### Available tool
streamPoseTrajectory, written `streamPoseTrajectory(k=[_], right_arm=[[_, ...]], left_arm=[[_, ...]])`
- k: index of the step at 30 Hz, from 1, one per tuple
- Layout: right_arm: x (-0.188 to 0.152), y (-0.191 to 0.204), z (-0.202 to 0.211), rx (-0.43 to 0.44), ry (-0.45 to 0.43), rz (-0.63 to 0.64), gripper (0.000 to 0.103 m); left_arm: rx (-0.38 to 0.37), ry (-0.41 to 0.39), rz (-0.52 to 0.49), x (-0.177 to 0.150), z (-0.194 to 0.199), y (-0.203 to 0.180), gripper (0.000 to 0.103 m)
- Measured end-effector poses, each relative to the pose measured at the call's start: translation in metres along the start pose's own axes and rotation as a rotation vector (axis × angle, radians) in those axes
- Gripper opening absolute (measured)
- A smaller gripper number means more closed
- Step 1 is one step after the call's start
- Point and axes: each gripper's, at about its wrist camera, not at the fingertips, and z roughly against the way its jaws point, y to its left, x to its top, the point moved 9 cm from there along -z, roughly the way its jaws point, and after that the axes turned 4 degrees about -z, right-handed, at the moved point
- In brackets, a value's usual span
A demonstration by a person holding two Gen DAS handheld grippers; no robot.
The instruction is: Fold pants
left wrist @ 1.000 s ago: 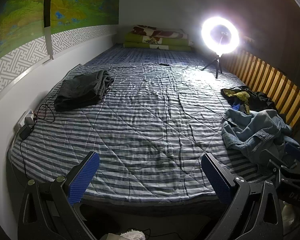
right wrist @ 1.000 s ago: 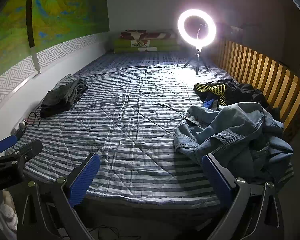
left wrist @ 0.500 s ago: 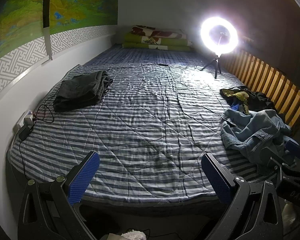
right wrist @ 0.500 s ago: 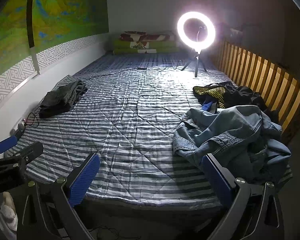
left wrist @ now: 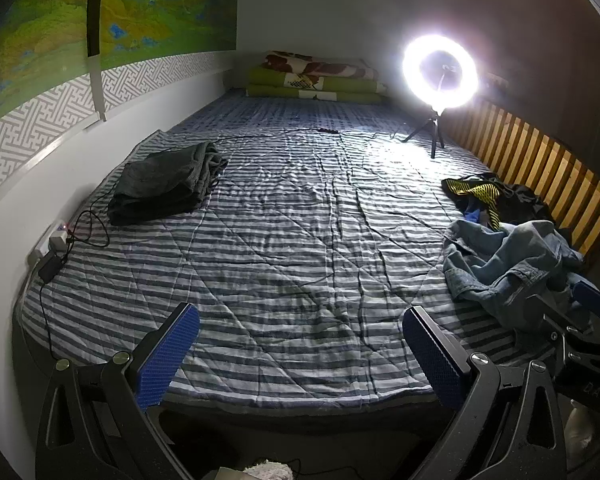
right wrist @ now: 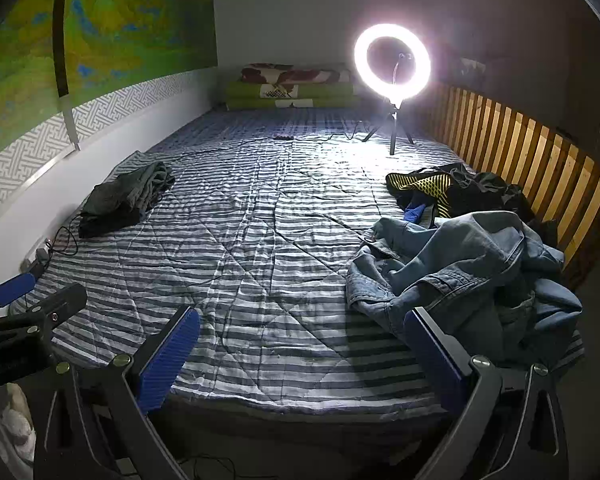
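Two claws, the left claw [left wrist: 300, 344] and the right claw [right wrist: 302, 344], are held wide and empty at the bed's [left wrist: 300, 240] near edge; crumpled jeans [right wrist: 460, 268] are heaped just ahead of the right one.

The crumpled jeans [right wrist: 460, 272] lie partly behind the near blue pad of the right gripper [right wrist: 300, 344], so their lower edge is hidden, and the dark clothes [right wrist: 460, 188] behind them are half covered by the denim. In the left wrist view the right gripper [left wrist: 580, 332] is cut off by the picture's right edge. The small dark thing [left wrist: 328, 131] on the bed [left wrist: 300, 240] near the ring light [left wrist: 440, 68] is too small to tell, and the light's glare washes out its centre.
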Motion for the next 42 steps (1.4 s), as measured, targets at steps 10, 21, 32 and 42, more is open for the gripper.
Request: streamPoseTrajectory(k=[10,21,32,42], right_arm=[[0.008,0.001,-0.011,-0.005,-0.001,0.002,0.100],[0.026,-0.014,-0.056,-0.008,0.017,-0.052,0.100],[0.085,-0.084,-0.140,-0.086,0.041,-0.100,0.100],[0.152,-0.181,-0.237,-0.147,0.154,-0.205,0.090]], left_arm=[[0.004,0.004,-0.012,0.009,-0.011,-0.001,0.103],[-0.008,0.000,-0.050,0.043,-0.056,-0.010,0.103],[-0.055,0.029,-0.105,0.085,-0.154,-0.037,0.103],[-0.116,0.101,-0.097,0.094,-0.262,-0.051,0.103]])
